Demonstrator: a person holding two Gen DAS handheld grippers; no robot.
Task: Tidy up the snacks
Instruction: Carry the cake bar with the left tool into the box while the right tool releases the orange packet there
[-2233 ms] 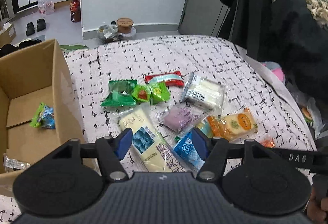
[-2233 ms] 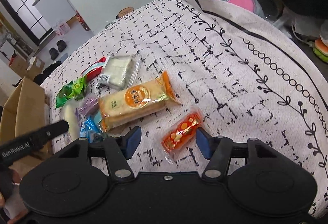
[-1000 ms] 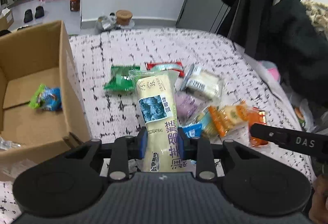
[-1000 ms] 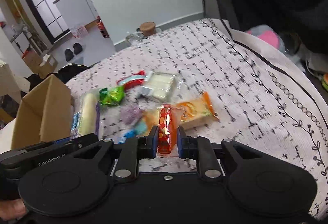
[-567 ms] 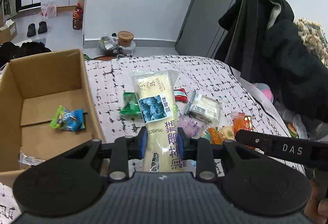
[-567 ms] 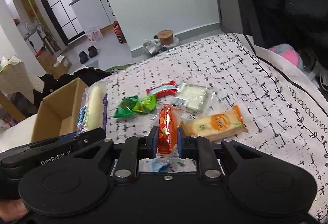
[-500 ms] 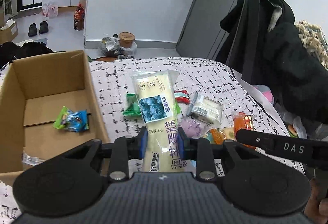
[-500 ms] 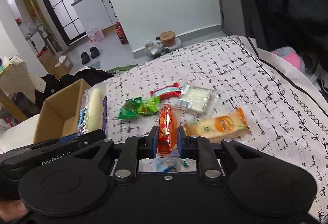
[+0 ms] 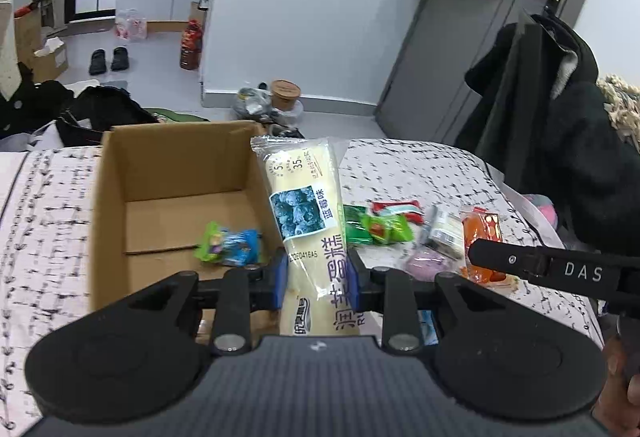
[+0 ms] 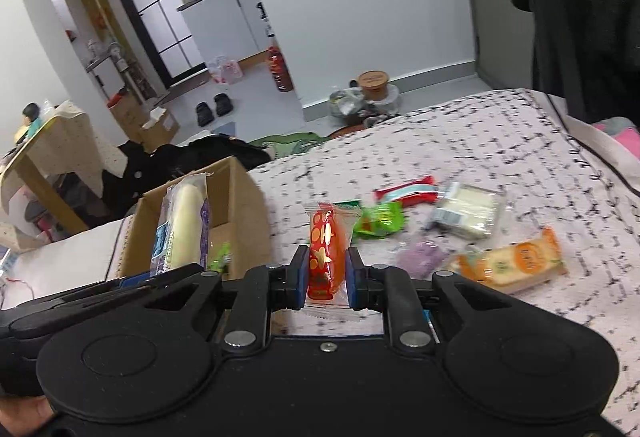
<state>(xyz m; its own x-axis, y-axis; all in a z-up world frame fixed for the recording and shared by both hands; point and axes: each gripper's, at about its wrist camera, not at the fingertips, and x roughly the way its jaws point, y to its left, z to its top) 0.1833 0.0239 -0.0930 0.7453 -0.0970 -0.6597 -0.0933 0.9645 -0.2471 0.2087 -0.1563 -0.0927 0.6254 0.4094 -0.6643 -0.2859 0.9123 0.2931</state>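
Both grippers have lifted and swung left toward the cardboard box. Left gripper clamps the long cream cake pack at the box's right wall; right gripper grips the orange snack. Transport step; next, clear the wall, then release inside.

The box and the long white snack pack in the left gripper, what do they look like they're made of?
The box looks like plain brown corrugated cardboard: matte, with raw-edged flaps folded flat inside. The long snack pack seems to be thin glossy plastic film, clear at its crimped top edge, printed below, over a pale filling.
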